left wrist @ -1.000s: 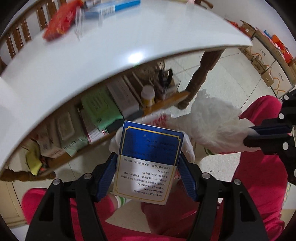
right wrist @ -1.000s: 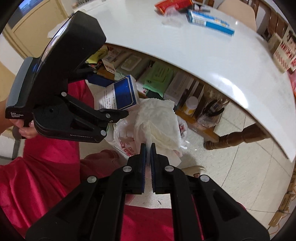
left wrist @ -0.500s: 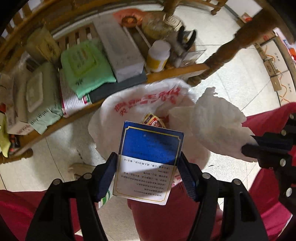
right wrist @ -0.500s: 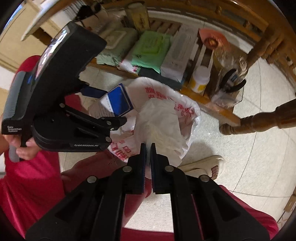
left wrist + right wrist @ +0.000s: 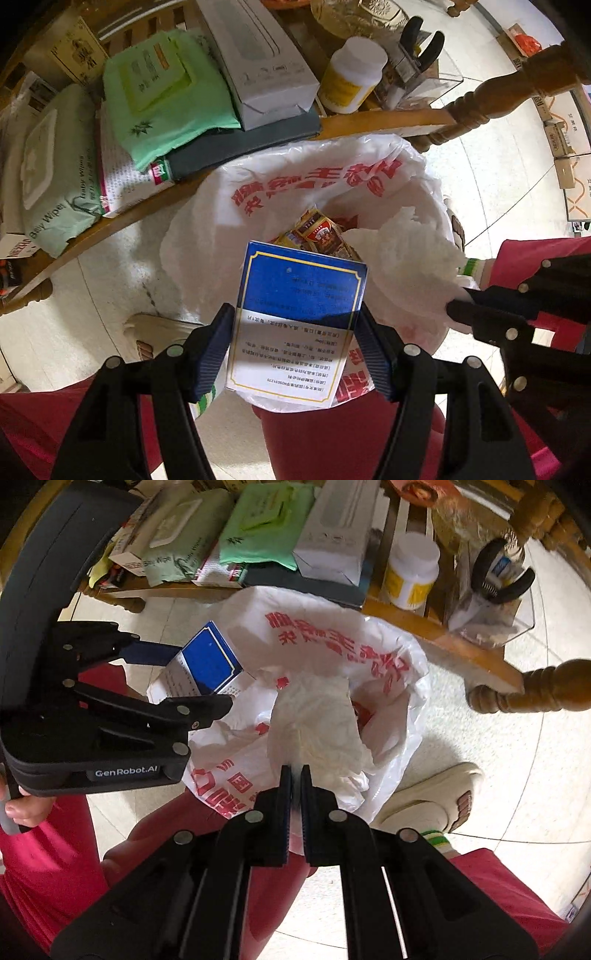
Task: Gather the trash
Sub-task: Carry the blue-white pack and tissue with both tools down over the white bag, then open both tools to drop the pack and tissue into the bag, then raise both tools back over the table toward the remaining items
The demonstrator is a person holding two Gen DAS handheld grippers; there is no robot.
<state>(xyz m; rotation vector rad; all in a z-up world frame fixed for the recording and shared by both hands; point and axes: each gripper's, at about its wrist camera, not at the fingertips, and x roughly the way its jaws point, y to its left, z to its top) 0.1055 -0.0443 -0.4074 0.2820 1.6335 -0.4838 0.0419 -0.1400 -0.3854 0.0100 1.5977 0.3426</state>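
Observation:
My left gripper is shut on a blue and white box and holds it over the near rim of a white plastic bag with red lettering. The bag stands open on the floor and holds a red-gold wrapper. My right gripper is shut on a crumpled white tissue and holds it over the mouth of the bag. The box also shows in the right wrist view, and the tissue in the left wrist view.
A low wooden shelf behind the bag carries wipes packs, boxes, a white pill bottle and a clear holder with pliers. A turned table leg stands to the right. My red-trousered legs and a slipper flank the bag.
Both grippers have come down from table height toward the bag. The white table top has left view and the bag's mouth now lies right under the box and the tissue.

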